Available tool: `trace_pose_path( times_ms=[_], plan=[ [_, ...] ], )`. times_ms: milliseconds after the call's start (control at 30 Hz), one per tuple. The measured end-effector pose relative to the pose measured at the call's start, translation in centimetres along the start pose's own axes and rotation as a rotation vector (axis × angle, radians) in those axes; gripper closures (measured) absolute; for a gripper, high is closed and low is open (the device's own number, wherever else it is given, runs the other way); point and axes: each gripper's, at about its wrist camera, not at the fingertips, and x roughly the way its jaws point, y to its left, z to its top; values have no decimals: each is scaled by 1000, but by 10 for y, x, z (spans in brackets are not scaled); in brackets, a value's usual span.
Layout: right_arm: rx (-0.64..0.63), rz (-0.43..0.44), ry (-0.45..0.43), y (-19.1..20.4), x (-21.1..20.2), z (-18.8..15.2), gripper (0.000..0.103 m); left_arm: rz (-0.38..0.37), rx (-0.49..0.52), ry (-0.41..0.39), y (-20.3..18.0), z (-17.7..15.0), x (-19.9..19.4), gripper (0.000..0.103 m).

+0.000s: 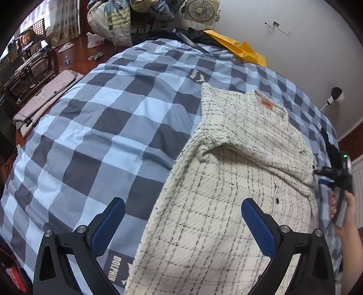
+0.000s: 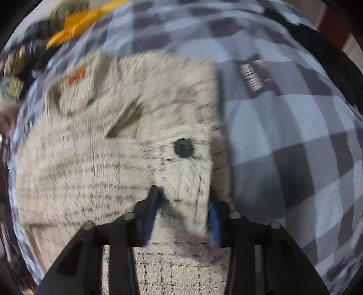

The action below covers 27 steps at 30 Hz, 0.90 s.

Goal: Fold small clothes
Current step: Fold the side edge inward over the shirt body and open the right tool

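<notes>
Left wrist view shows your left tongs (image 1: pixel 183 223) spread wide with nothing between the blue pads (image 1: pixel 108 227), hanging over the bed (image 1: pixel 95 118) where the checked cover meets the jacket (image 1: pixel 217 204). The jacket is cream with thin dark lines, lying flat on the blue and grey cover toward the right side of this view. Its orange label (image 1: pixel 266 104) sits at the collar, at the far end from you. One part of it is folded across the chest, fleecy lining up, and a row of small dark buttons (image 1: pixel 277 200) runs down the front near the right pad. At the right edge your right hand (image 1: pixel 347 217) grips the handle of the other tool, just past the jacket's edge. A yellow bag (image 2: pixel 74 27) lies at the far side of the bed by the wall, and a fan (image 1: pixel 200 10) stands behind it.

Right wrist view is smeared by motion. Your right tongs (image 2: pixel 185 211) stand about half open, with a fleecy flap of the jacket bunched between the two blue pads (image 2: pixel 151 215); whether the pads press on the cloth you cannot tell from this blur. A dark button (image 2: pixel 183 147) shows on that flap just beyond the fingertips. The label appears at upper left here, and the checked cover fills the right side.
</notes>
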Motion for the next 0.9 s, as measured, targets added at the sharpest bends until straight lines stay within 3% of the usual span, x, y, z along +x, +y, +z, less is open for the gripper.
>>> trace_pose_path(
  times_ms=[100, 200, 267, 367, 500, 667, 767, 900],
  plan=[
    [10, -46, -98, -5, -34, 2, 43, -5, -5, 0, 0, 0, -1, 0],
    [-2, -91, -182, 9, -66, -4, 40, -8, -11, -7, 1, 0, -4, 0],
    [-72, -57, -196, 33, -74, -11, 40, -2, -8, -15, 1, 0, -7, 0],
    [-187, 45, -168, 90, -75, -26, 40, 26, 9, -24, 1, 0, -9, 0],
    [-339, 101, -112, 180, -64, -57, 40, 49, 18, -22, 4, 0, -8, 0],
    [-539, 76, -43, 282, -23, -87, 40, 28, 11, -9, 6, 3, -5, 0],
    [-499, 92, 0, 307, -1, -97, 40, 12, 3, 5, 5, 3, 0, 0],
    [-520, -39, 56, 321, 37, -106, 39, 0, 17, 19, -1, 2, 4, 0]
  ],
)
